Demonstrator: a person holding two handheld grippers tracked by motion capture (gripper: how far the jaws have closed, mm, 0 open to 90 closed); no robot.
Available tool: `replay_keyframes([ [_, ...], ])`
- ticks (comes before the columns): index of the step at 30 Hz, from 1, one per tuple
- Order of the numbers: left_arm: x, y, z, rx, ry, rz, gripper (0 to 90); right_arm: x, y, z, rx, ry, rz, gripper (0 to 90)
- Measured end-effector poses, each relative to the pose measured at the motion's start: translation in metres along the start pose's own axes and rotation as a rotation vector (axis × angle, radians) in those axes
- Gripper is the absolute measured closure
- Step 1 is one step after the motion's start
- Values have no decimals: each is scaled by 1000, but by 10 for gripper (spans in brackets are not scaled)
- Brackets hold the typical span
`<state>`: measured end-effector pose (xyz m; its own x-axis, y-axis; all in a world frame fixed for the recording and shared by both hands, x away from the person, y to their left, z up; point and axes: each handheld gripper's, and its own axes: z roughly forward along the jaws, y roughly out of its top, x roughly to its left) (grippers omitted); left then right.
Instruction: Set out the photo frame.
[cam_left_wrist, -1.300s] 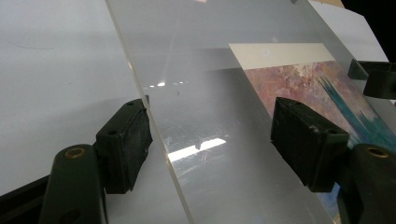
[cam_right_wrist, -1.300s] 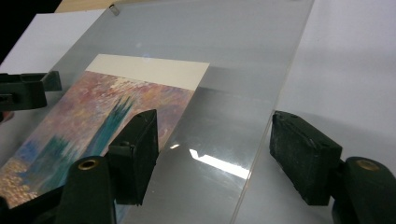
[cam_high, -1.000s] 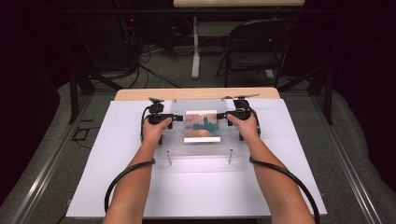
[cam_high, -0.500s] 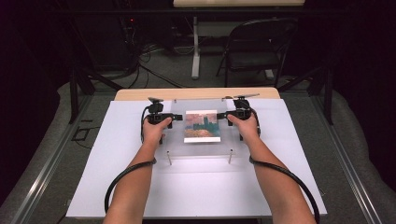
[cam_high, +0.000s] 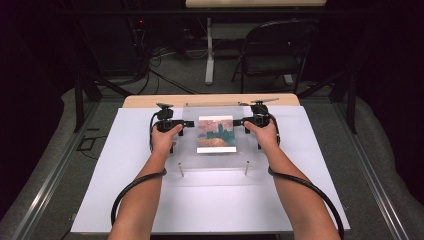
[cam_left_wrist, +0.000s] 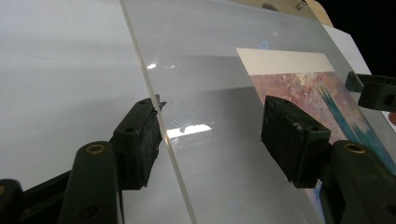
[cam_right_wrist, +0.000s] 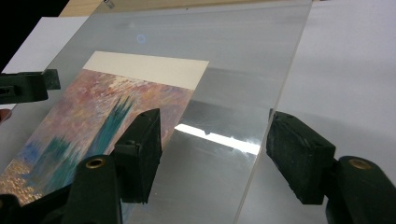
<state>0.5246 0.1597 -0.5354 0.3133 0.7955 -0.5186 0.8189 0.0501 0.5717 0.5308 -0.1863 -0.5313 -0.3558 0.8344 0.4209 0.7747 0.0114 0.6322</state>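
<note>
A dark room surrounds a wooden table (cam_high: 150, 101) whose top is almost wholly covered by a white sheet (cam_high: 110, 180). Beyond the table's far edge stands a black folding chair (cam_high: 272, 52), and to the chair's left a pale post (cam_high: 209, 50) rises from a grey floor strewn with cables (cam_high: 165, 75).

On the white sheet, toward the table's far edge, lies a clear plastic pane (cam_high: 215, 160). It is flat, square-cornered and glossy, with reflections across its face. A printed picture (cam_high: 216, 134) shows through the middle of the pane: a pale band at the top, then pinkish sky, teal upright shapes and orange-gold below. Two small metal pins (cam_high: 181, 169) stand at the pane's near edge, one toward each corner.

The left gripper (cam_high: 177, 126) is at the pane's left edge, held in the person's left hand (cam_high: 165, 137). In the left gripper view its jaws stand well apart and straddle that edge: one pad (cam_left_wrist: 140, 140) is touching or just beside the edge on the white-sheet side, the other pad (cam_left_wrist: 292, 137) is over the pane near the picture. It clamps nothing.

The right gripper (cam_high: 246, 122) is at the pane's right edge, in the right hand (cam_high: 263, 137). In the right gripper view its jaws are likewise wide, one pad (cam_right_wrist: 142, 149) over the pane by the picture, the other (cam_right_wrist: 299, 154) beyond the edge over the white sheet, gripping nothing.
</note>
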Motion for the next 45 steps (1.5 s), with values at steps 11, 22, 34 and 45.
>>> replay_keyframes([
  [11, -8, 0, -13, -40, -3, 15, 410, 10, 2, -12, -33, -14, -41, 356],
  [22, -17, 0, -32, -73, -10, 32, 461, 24, 4, -29, -63, -32, -82, 378],
  [34, -34, 3, -48, -70, 29, 70, 463, 37, 5, -46, -90, -53, -130, 390],
  [45, -44, 1, -59, -81, 42, 105, 466, 46, 4, -58, -109, -69, -145, 411],
])
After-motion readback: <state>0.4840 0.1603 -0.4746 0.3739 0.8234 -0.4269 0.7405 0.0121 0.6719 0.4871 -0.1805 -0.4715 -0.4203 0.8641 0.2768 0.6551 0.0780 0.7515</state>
